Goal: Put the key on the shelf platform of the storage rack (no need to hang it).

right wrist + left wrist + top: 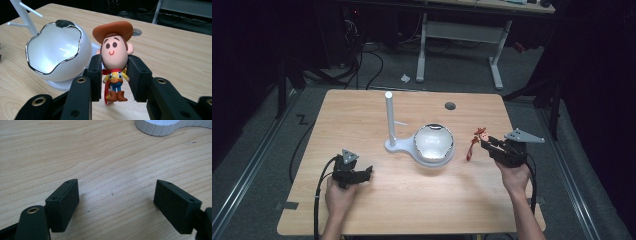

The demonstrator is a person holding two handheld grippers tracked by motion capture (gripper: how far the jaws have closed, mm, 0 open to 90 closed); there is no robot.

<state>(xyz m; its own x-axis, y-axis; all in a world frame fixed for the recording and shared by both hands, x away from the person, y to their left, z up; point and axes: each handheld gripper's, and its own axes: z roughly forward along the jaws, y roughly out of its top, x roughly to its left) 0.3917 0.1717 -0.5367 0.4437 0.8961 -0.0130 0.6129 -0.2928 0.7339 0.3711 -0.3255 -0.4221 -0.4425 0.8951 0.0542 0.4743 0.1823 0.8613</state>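
A small cowboy figure [115, 65] with a brown hat, a big head and a red strap sits between the pads of my right gripper [114, 75], which is shut on its head and holds it above the table. In the high view the cowboy figure [481, 134] hangs at the tip of the right gripper [484, 142], right of the white bowl-shaped dish [433, 142]. My left gripper [368, 171] rests low on the table at the front left, open, with bare wood between its fingers [64, 203].
The glossy white dish [56, 52] with a chrome rim sits on a white base [401, 147] that carries an upright white post [389, 117]. A round cable hole [450, 105] lies at the table's back. A desk frame and cables stand beyond the table.
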